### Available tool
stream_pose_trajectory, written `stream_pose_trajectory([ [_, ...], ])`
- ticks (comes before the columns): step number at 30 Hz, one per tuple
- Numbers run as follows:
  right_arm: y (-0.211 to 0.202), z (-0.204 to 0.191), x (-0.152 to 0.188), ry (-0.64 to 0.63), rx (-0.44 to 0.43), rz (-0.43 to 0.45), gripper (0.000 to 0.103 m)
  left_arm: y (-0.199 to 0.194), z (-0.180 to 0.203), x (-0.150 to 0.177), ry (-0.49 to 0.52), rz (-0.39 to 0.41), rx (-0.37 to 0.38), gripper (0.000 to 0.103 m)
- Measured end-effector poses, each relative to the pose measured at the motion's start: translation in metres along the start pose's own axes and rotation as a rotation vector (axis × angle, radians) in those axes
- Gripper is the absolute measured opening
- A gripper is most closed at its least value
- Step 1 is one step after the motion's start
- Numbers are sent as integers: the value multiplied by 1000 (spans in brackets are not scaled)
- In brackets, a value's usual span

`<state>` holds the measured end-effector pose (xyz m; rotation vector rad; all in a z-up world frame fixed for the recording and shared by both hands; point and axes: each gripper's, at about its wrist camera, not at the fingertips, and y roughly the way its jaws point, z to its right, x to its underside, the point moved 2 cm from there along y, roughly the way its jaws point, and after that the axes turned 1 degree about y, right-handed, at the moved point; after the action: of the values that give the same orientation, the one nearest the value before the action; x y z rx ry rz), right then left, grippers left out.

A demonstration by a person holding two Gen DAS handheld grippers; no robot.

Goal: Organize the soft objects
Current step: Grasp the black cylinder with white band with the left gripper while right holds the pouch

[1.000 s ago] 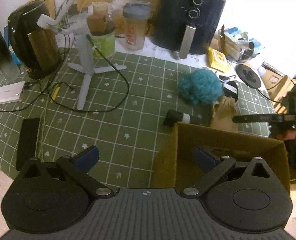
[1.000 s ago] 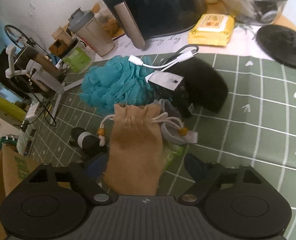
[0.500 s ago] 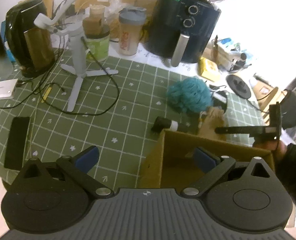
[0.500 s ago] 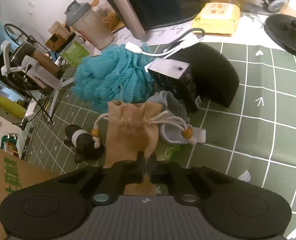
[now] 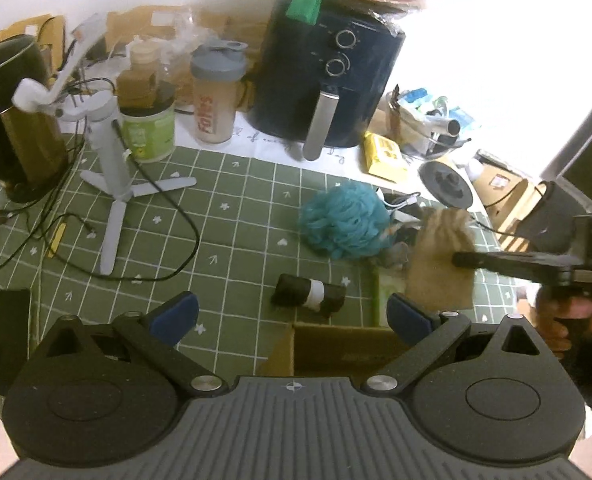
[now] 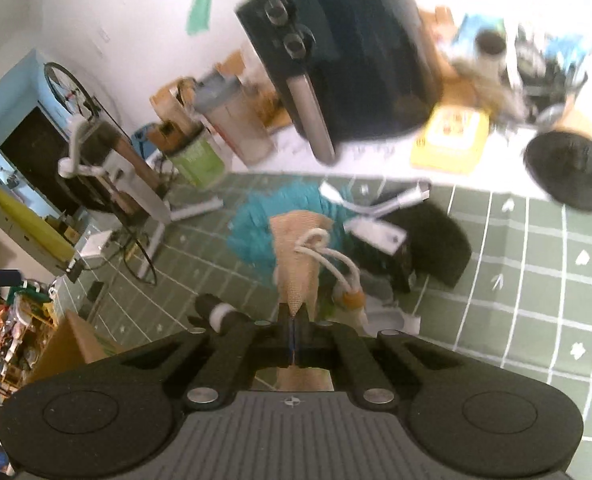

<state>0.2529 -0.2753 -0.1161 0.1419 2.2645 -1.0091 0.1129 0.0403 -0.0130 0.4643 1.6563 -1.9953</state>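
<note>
- The pouch [image 5: 441, 258] hangs above the mat [image 5: 232, 216], clamped in the right gripper [image 6: 294, 334].
- The bath pouf [image 5: 343, 220] lies on the mat, left of the pouch.
- A rolled bundle [image 5: 309, 299] lies before the pouf.
- The cardboard box [image 5: 335, 346] stands nearest, between the left gripper's [image 5: 292, 312] spread fingers.
- The air fryer [image 5: 327, 76] stands behind the mat.

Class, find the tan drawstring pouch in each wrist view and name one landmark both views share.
Left wrist: tan drawstring pouch at right of centre, pinched by the right gripper.
Right wrist: centre, sticking up from the shut fingers.
Shared landmark: teal bath pouf, just beyond the pouch.
</note>
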Motion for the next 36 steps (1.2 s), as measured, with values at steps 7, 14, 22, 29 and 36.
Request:
stream_pose_trajectory([
  [7,-33,-6,4,-8,78,29,3,30,3,-17,53,-79,10,103],
  [14,-58,-17,13,-16,126,34,3,57,11,-44,116,-146,13,103],
  [22,-79,-28,20,4,158,56,3,95,21,-68,155,-259,4,103],
  [29,-91,-32,28,12,190,82,3,138,25,-73,202,-434,-28,103],
  [36,-104,-37,37,31,203,107,3,184,26,-71,192,-630,-27,103],
])
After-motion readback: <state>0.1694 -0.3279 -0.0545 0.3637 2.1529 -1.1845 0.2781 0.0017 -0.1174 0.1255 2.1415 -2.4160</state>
